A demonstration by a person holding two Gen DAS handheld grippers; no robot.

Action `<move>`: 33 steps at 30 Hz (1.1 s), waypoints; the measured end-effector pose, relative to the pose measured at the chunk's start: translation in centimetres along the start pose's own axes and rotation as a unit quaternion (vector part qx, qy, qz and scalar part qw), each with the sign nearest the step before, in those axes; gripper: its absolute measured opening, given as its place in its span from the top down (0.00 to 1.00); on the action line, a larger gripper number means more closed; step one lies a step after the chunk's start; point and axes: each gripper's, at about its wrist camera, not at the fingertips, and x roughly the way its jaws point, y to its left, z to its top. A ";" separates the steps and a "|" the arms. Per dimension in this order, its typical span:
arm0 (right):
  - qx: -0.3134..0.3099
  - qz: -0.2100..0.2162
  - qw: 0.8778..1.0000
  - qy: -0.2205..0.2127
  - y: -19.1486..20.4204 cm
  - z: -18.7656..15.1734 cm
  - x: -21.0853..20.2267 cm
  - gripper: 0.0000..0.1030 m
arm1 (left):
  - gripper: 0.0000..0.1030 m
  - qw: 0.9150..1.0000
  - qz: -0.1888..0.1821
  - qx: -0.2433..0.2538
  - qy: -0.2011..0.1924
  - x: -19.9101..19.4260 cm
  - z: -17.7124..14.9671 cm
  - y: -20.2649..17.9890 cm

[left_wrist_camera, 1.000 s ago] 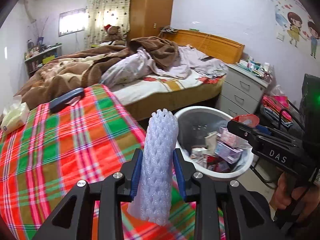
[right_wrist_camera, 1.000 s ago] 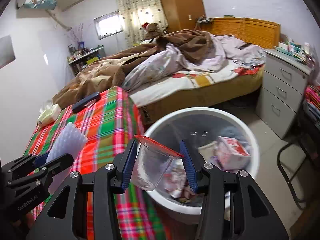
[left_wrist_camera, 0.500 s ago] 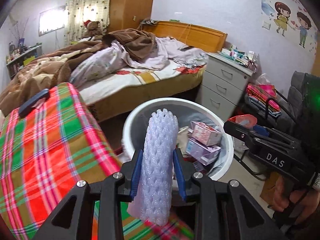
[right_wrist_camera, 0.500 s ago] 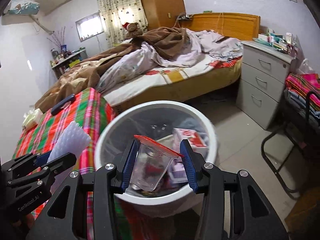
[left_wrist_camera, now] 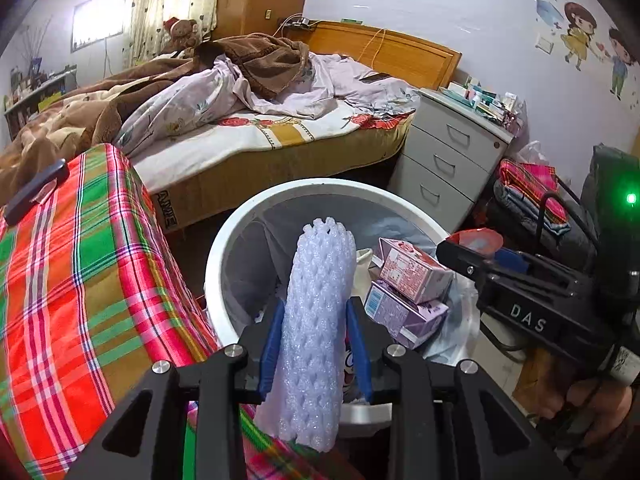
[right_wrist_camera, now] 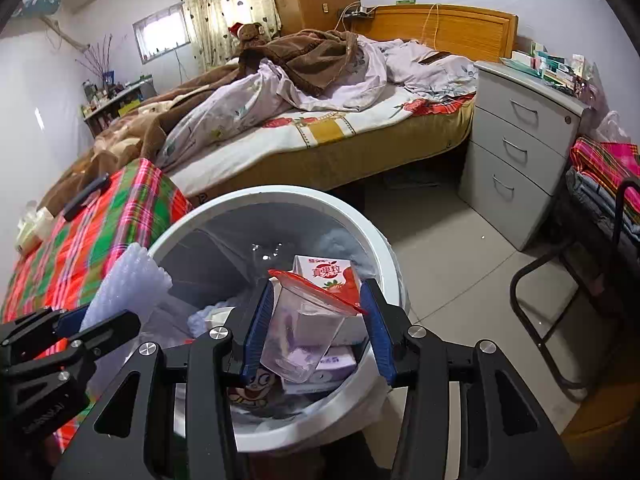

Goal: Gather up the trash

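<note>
Bedroom floor: white trash bin [right_wrist_camera: 394, 280] beside the plaid-covered table [left_wrist_camera: 72, 280].
Left gripper [left_wrist_camera: 316, 344]: clamps foam fruit net [left_wrist_camera: 316, 320] — over the bin's near rim.
Right gripper [right_wrist_camera: 316, 332]: pinches clear plastic cup [right_wrist_camera: 300, 332] — above the bin.

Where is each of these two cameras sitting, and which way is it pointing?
Left wrist view: sits on the left gripper, looking forward along its fingers, which grip a white foam sleeve at the white bin; the right gripper and the person's hand show at right.
Right wrist view: sits on the right gripper, looking down into the bin past the clear cup with a red lid it holds; the left gripper shows at left.
Both views share the bin, plaid cloth, bed and drawers.
</note>
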 end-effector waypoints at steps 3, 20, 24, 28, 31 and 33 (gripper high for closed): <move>-0.014 0.007 1.000 0.007 0.1 0.2 0.5 0.54 | 0.63 1.000 0.003 0.000 0.007 0.7 0.1 0.1; 0.003 0.015 1.000 -0.017 -0.4 -0.3 -1.2 0.38 | 0.50 1.000 0.017 -0.014 -0.012 -1.8 -1.2 0.8; -0.001 0.017 0.999 -0.029 0.4 -0.8 -2.5 0.38 | 0.49 0.999 0.026 -0.014 -0.023 -3.7 -2.1 0.7; 0.000 0.024 0.999 -0.048 1.1 -1.5 -4.3 0.38 | 0.48 0.999 0.033 -0.018 -0.033 -5.8 -3.6 0.7; -0.003 0.026 0.998 -0.061 1.8 -2.3 -5.7 0.38 | 0.48 0.998 0.049 -0.019 -0.044 -7.3 -4.6 0.7; -0.010 0.025 0.997 -0.069 2.3 -2.9 -6.5 0.38 | 0.48 0.997 0.050 -0.019 -0.051 -8.3 -5.5 0.5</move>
